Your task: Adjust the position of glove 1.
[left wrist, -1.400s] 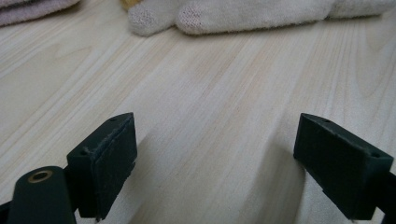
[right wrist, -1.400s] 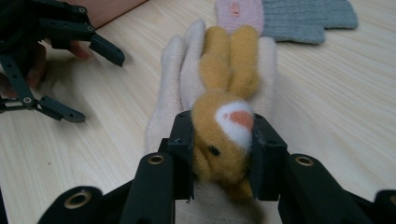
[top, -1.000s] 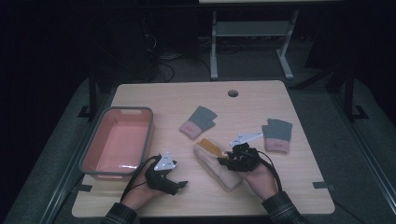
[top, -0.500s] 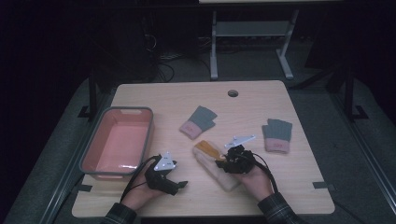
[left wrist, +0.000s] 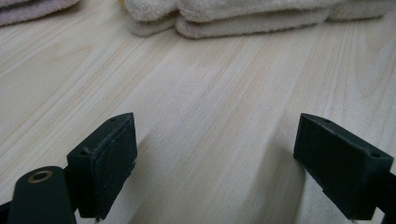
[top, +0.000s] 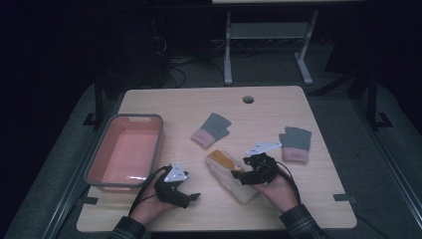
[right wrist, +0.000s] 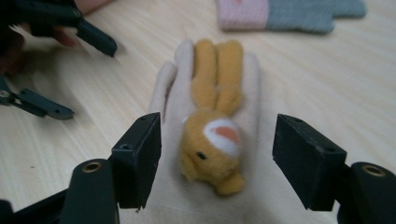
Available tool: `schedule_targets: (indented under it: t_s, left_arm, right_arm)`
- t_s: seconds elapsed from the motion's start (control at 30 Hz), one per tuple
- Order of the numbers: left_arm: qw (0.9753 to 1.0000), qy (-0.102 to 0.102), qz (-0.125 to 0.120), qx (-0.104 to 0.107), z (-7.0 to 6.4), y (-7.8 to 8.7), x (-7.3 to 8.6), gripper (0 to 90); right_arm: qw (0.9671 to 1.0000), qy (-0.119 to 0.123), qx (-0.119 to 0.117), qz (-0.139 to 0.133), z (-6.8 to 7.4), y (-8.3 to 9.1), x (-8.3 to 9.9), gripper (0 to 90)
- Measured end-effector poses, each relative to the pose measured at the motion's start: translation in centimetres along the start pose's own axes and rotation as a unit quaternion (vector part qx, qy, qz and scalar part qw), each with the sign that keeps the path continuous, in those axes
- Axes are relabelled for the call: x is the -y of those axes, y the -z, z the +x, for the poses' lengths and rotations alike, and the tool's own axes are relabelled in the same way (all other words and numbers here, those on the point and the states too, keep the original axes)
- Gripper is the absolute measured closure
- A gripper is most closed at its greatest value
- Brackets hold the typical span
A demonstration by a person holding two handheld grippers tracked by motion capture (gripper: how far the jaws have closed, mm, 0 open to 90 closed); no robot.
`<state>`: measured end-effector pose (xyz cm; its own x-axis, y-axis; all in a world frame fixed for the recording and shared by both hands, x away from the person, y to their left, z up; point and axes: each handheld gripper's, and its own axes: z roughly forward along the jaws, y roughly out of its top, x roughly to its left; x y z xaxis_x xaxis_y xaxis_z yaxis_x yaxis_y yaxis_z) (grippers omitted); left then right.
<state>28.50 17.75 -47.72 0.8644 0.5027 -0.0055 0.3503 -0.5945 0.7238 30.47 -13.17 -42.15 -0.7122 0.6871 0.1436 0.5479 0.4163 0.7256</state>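
Observation:
A cream mitten point(top: 238, 183) with an orange rabbit point(right wrist: 215, 135) sewn on it lies flat at the front middle of the table. My right gripper point(top: 239, 175) is open and low over the mitten. In the right gripper view point(right wrist: 224, 158) its jaws stand either side of the rabbit's head without touching it. My left gripper point(top: 192, 197) rests near the front edge, left of the mitten. It is open over bare wood point(left wrist: 222, 163), and the mitten's edge point(left wrist: 243, 18) lies a little ahead of it.
A pink bin point(top: 102, 157) with a grey rim stands at the left. Two grey gloves with pink cuffs lie flat, one mid-table point(top: 211, 130) and one at the right point(top: 296, 144). The table has a cable hole point(top: 248, 99) at the back.
My right gripper has shifted slightly left over the mitten. The left gripper has stayed in place.

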Motion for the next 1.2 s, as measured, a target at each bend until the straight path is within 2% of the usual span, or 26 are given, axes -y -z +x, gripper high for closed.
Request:
schedule_targets:
  t_s: [0.07, 0.17, 0.2, 0.23, 0.33, 0.4, 0.47, 0.5, 0.53, 0.57, 0.67, 0.7, 0.73, 0.83, 0.9, 0.97, 1.1, 1.2]
  left_arm:
    - [1.0, 0.002, 0.0, -0.001, 0.0, 0.0, 0.0, 12.5]
    - [1.0, -0.001, 0.003, -0.002, 0.0, 0.0, 0.0, 12.5]
    - [1.0, 0.004, 0.0, -0.004, -0.1, 0.0, 0.0, 12.6]
    - [1.0, 0.004, 0.0, -0.004, -0.1, 0.0, 0.0, 12.6]
    - [0.9999, 0.005, 0.009, -0.006, -0.2, 0.1, -0.3, 15.5]
    - [0.9998, 0.012, 0.013, -0.005, -0.2, 0.4, -0.5, 26.4]
    - [0.9994, 0.034, 0.008, 0.005, -0.1, 0.5, -0.9, 38.5]
    - [0.9992, 0.038, 0.004, 0.011, 0.1, 0.6, -1.1, 50.0]
    - [0.9988, 0.047, -0.001, 0.014, 0.0, 0.5, -1.4, 50.0]
    - [0.9987, 0.047, 0.005, 0.021, 0.0, 0.6, -1.9, 57.0]
    - [0.9992, 0.031, 0.007, 0.022, -0.3, 0.2, -3.2, 76.0]
    - [0.9992, 0.031, 0.008, 0.024, -0.4, 0.0, -3.5, 85.3]
    - [0.9992, 0.023, 0.017, 0.029, -0.6, -0.4, -4.0, 88.6]
    - [0.9984, 0.022, 0.035, 0.039, -1.1, -1.7, -4.9, 89.4]
    - [0.998, 0.019, 0.041, 0.044, -1.3, -2.3, -5.3, 89.5]
    - [0.9976, 0.026, 0.04, 0.05, -1.4, -2.9, -5.8, 89.5]
    - [0.9973, 0.032, 0.045, 0.049, -1.5, -3.8, -6.3, 89.4]
    - [0.9972, 0.023, 0.055, 0.045, -1.4, -4.2, -6.6, 89.4]
  right_arm:
    - [1.0, 0.002, 0.001, -0.007, -0.3, 0.5, 0.1, 35.1]
    - [0.9998, 0.001, 0.0, -0.02, -1.5, 1.8, 0.6, 52.8]
    - [0.9999, 0.003, 0.001, -0.01, -2.3, 2.5, 1.1, 64.2]
    - [0.9999, 0.003, 0.001, -0.01, -2.3, 2.5, 1.1, 64.2]
    - [0.9998, 0.017, 0.003, 0.004, -3.1, 3.2, 2.1, 76.2]
    - [0.9995, 0.029, 0.004, 0.01, -3.4, 3.5, 2.9, 82.6]
    - [0.9993, 0.035, 0.001, 0.016, -3.6, 3.7, 3.4, 87.4]
    - [0.999, 0.04, -0.004, 0.02, -3.8, 3.6, 3.8, 90.0]
    - [0.999, 0.04, -0.004, 0.02, -3.8, 3.6, 3.8, 90.0]
    - [0.9988, 0.042, -0.009, 0.023, -4.0, 3.5, 4.0, 90.0]
    - [0.998, 0.044, -0.013, 0.044, -4.3, 2.9, 4.4, 90.0]
    - [0.9977, 0.046, -0.021, 0.046, -4.3, 2.6, 4.4, 90.0]
    - [0.9973, 0.047, -0.026, 0.051, -4.3, 2.5, 4.4, 90.0]
    - [0.9958, 0.056, -0.035, 0.064, -4.1, 1.8, 4.4, 90.0]
    - [0.9948, 0.061, -0.041, 0.071, -4.0, 1.4, 4.5, 90.0]
    - [0.9938, 0.065, -0.045, 0.078, -3.8, 1.2, 4.5, 90.0]
    - [0.9926, 0.071, -0.05, 0.085, -3.7, 0.8, 4.5, 90.0]
    - [0.991, 0.077, -0.056, 0.094, -3.4, 0.5, 4.6, 90.0]
